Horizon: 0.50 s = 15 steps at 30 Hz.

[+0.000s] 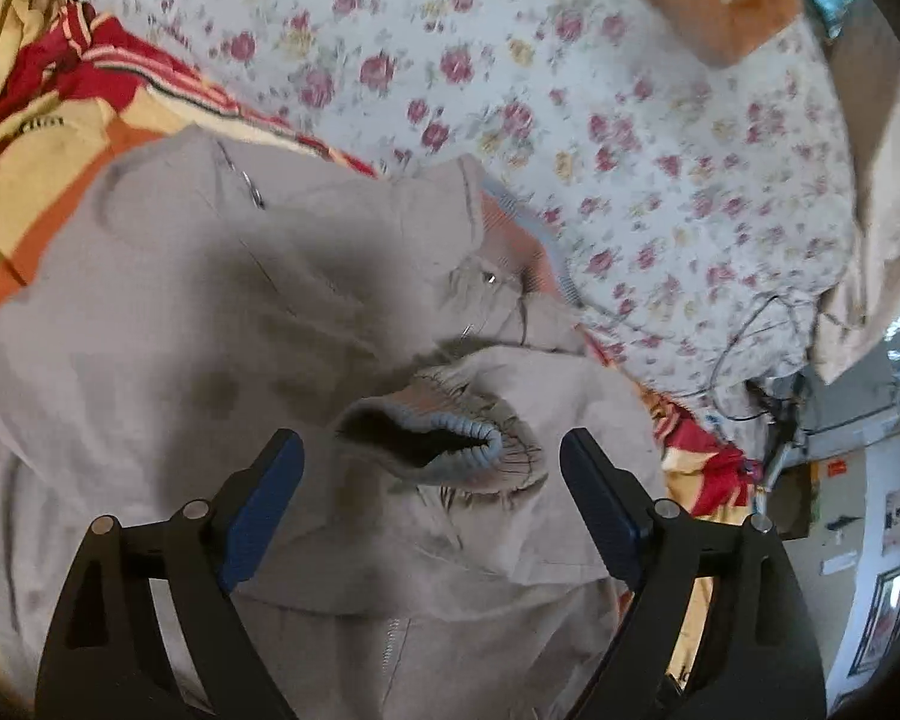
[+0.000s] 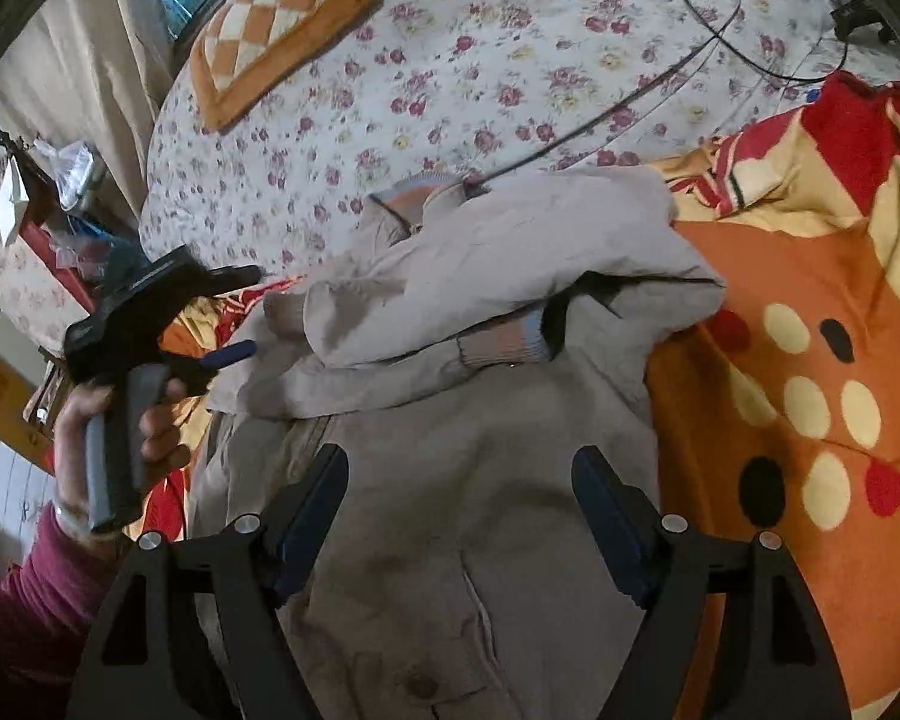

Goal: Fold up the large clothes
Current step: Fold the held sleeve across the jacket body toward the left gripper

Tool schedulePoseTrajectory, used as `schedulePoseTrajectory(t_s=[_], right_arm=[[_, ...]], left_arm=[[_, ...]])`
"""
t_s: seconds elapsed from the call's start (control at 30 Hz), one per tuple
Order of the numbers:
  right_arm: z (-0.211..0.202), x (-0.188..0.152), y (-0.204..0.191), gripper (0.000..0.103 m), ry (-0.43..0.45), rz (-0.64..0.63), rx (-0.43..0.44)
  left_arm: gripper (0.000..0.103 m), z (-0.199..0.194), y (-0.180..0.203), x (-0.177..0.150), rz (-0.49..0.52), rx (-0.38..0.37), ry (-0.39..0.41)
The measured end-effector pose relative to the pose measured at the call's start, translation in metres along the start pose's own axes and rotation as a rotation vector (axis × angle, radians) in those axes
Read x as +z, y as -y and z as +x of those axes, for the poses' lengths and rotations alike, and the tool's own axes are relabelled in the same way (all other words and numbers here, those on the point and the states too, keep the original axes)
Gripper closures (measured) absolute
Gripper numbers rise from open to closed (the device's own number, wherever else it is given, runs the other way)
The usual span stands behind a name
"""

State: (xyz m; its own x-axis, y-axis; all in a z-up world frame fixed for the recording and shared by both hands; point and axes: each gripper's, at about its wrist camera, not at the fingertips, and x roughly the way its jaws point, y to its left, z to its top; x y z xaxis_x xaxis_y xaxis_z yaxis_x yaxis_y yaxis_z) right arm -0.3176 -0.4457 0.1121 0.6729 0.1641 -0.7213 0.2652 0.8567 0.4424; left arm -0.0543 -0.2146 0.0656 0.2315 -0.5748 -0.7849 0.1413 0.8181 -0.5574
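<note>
Hovering with fingers spread apart and gripping nothing, the left tongs [image 1: 432, 468] point at a ribbed blue-edged cuff [image 1: 426, 441] of the beige jacket [image 1: 168, 324] lying just ahead. The right tongs [image 2: 459, 498], likewise apart, hang over the jacket's lower body. Beyond both lie an orange patterned blanket [image 2: 810, 372] and floral sheet [image 1: 570, 90]. Only the right view shows the hand [image 2: 120, 420] gripping the left tool, a cable [image 2: 630, 96] and a checkered cushion [image 2: 282, 24].

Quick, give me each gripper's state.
Left gripper: jaws open, holding nothing, over the beige jacket's ribbed sleeve cuff.
Right gripper: jaws open, holding nothing.
</note>
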Motion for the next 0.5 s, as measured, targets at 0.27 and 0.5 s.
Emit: schedulePoseTrajectory(t_s=[0.27, 0.5], right_arm=[[0.0, -0.003, 0.001, 0.024, 0.006, 0.006, 0.017], [-0.015, -0.002, 0.002, 0.024, 0.048, 0.0, -0.023]], left_arm=[[0.019, 0.033, 0.013, -0.011, 0.023, 0.05, -0.055], [0.087, -0.008, 0.024, -0.001, 0.127, -0.047, -0.028]])
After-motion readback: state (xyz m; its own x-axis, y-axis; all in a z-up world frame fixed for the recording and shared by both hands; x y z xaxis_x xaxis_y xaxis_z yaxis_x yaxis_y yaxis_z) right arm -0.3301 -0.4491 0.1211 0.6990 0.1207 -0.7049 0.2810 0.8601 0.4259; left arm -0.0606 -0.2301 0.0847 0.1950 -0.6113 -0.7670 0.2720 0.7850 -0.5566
